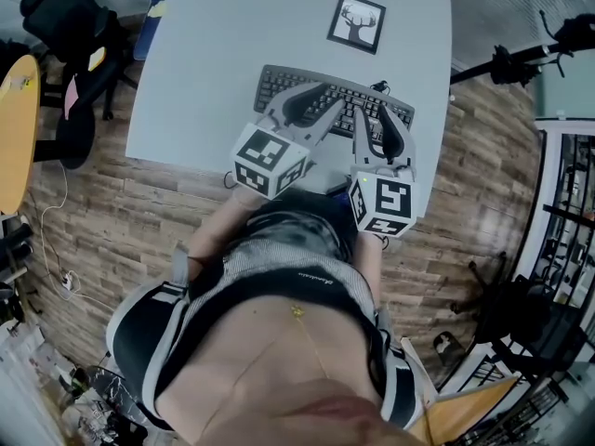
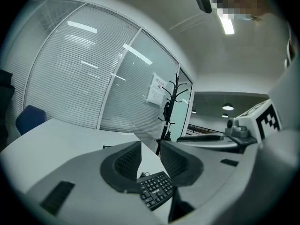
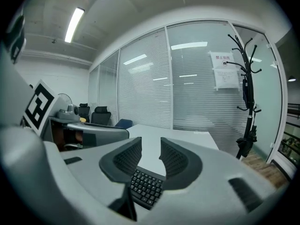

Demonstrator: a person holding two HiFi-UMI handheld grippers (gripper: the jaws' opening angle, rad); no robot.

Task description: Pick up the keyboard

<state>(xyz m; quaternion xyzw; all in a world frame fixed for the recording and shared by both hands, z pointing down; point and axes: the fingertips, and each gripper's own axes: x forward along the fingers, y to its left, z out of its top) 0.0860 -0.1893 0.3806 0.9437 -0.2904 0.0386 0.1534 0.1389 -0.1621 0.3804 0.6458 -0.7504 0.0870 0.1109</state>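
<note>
Left tool: jaws stood a narrow gap apart, with only bare counter showing through the gap. Nothing gripped.

Right tool: likewise, jaws narrowly parted and nothing between the pads.

Keyboard: black, lay flat on the white counter near its front edge, towards the right side, with a framed deer picture further back on the same surface. In both gripper views its keys showed below the jaws, not between them.

From the head view both tools reached over the keyboard side by side, left tool over its middle, right tool over its right end. Contact with the keys could not be told.

Background: a coat stand stood against the blinds.
</note>
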